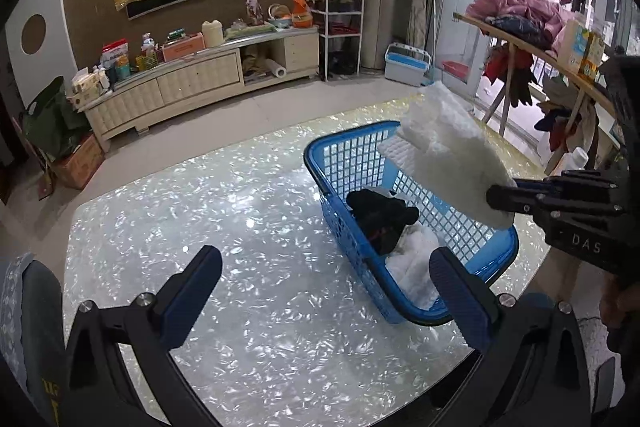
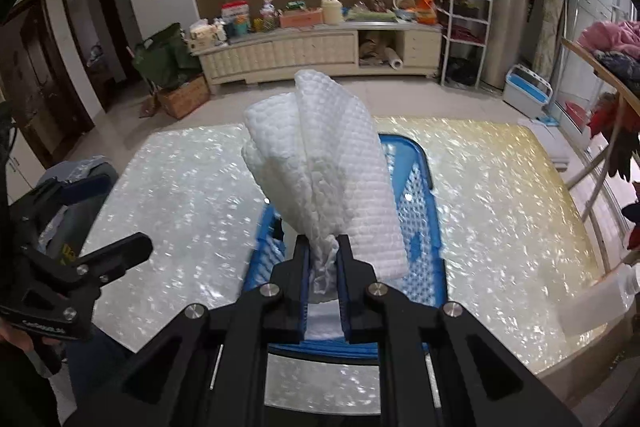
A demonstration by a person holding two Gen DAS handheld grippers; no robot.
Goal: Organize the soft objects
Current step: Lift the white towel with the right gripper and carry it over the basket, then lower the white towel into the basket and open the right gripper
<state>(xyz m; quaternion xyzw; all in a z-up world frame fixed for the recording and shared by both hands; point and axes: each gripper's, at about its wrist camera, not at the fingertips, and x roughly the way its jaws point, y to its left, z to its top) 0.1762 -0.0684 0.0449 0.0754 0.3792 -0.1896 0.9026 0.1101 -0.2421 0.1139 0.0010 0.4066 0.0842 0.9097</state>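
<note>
A blue plastic basket (image 1: 356, 153) stands on the shiny pearl-patterned table (image 1: 240, 211). Inside it lie a black cloth (image 1: 380, 217) and a white cloth (image 1: 416, 263). My right gripper (image 2: 323, 247) is shut on a white waffle-textured towel (image 2: 324, 163) and holds it above the basket (image 2: 420, 187). In the left wrist view the right gripper (image 1: 496, 201) comes in from the right with the towel (image 1: 444, 143) over the basket. My left gripper (image 1: 326, 275) is open and empty, low over the table, its right finger next to the basket's near corner.
A cream TV cabinet (image 1: 192, 83) with clutter stands against the far wall. A wooden rack (image 1: 552, 59) with clothes is at the right. A white bottle (image 2: 600, 295) sits at the table's right edge. A blue-and-white box (image 1: 406, 63) is on the floor.
</note>
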